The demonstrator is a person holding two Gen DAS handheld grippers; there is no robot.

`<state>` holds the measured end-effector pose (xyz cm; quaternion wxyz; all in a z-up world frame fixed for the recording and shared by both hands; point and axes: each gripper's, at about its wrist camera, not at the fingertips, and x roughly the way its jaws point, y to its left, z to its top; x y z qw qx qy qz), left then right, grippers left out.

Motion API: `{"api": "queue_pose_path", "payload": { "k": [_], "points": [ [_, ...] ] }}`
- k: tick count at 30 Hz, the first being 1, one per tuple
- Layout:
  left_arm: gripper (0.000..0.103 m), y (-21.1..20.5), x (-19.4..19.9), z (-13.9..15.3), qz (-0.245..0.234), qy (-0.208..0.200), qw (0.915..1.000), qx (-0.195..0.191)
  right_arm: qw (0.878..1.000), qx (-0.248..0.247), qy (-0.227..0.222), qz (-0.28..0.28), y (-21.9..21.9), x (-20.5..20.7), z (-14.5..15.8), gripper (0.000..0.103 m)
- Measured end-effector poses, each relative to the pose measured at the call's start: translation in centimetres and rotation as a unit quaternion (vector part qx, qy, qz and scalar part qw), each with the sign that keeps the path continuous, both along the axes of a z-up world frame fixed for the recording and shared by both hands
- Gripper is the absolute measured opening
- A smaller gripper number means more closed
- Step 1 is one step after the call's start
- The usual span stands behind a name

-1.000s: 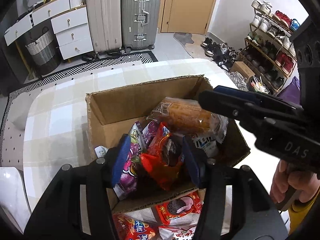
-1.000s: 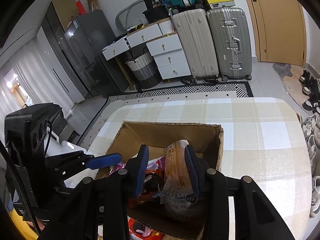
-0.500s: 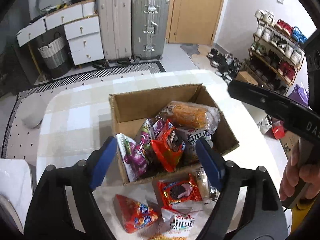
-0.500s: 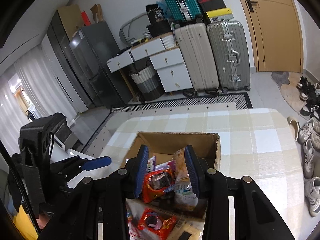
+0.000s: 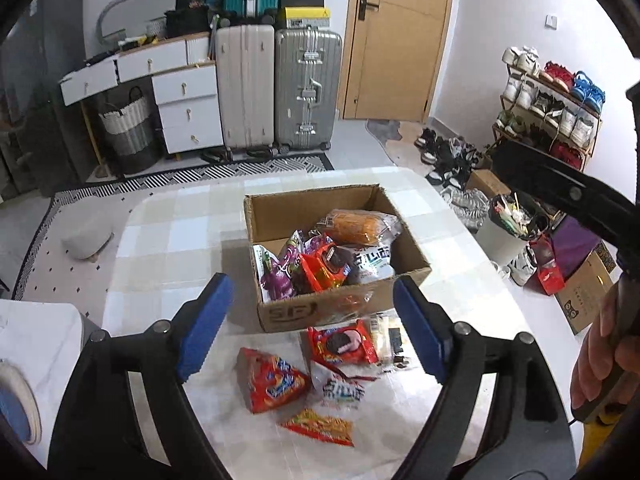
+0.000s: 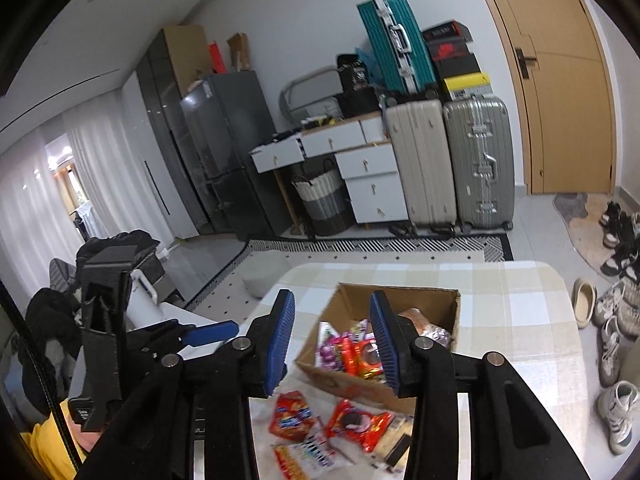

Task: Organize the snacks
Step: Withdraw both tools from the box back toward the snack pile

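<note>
Snack packets fill an open brown cardboard box (image 5: 340, 312) that stands near the middle of a round table covered by a beige-and-white checked cloth (image 5: 172, 232). Inside the box, a clear-wrapped orange bread roll (image 5: 356, 226) lies against the far wall; a purple grape-printed packet (image 5: 278, 276), a red chocolate-biscuit packet (image 5: 324, 266) and a white packet with dark lettering (image 5: 374, 262) crowd the near half. On the cloth just in front of the box's near wall, toward the table's near edge, lie more snacks: a red cookie packet showing a dark sandwich biscuit (image 5: 342, 342), a pale wrapped bar (image 5: 390, 344) touching its right side, a red triangular chip bag (image 5: 270, 380), a small white packet with blue characters (image 5: 340, 390), and a flat orange-red sachet (image 5: 320, 426) nearest the edge.

Left gripper (image 5: 310, 326): black frame, blue pads, held above the loose snacks; its jaws have just been opening and stand wide apart with nothing between them. Right gripper (image 6: 332, 346): same build, above the box's near-left corner; its jaws have just been parting somewhat, the pads clear of every packet. A hand (image 5: 604, 360) grasps the right gripper's handle at the right edge of the left wrist view.
</note>
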<state>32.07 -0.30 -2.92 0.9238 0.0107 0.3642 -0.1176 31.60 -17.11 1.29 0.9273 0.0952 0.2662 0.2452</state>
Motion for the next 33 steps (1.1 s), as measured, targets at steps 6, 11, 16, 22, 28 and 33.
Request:
{"api": "queue_pose_path", "payload": {
  "k": [6,11,16,22,28,33],
  "points": [
    [0.083,0.4,-6.4,1.8,0.011,-0.028,0.9994,-0.017,0.999,0.006,-0.042,0.008,0.9,-5.8,1.3,0.049],
    [0.083,1.0,-11.8,2.7,0.011,-0.05,0.9986,-0.015,0.997,0.001,-0.074,0.012,1.7,-11.0,0.7,0.05],
    [0.102,2.3,-17.2,3.5,0.035,-0.089,0.9951,-0.026,0.996,0.008,-0.09,0.015,2.0,-15.3,-0.7,0.071],
    [0.102,4.1,-21.0,2.6,0.051,-0.097,0.9937,-0.024,0.991,0.034,-0.133,0.002,2.0,-20.3,-2.0,0.097],
    [0.102,6.7,-22.4,-0.7,0.069,-0.075,0.9944,-0.029,0.986,0.009,-0.165,0.011,2.8,-23.1,-4.3,0.102],
    [0.102,7.9,-20.7,-4.3,0.077,-0.043,0.9957,-0.028,0.988,-0.021,-0.154,0.019,3.3,-22.3,-6.7,0.102]
  ]
}}
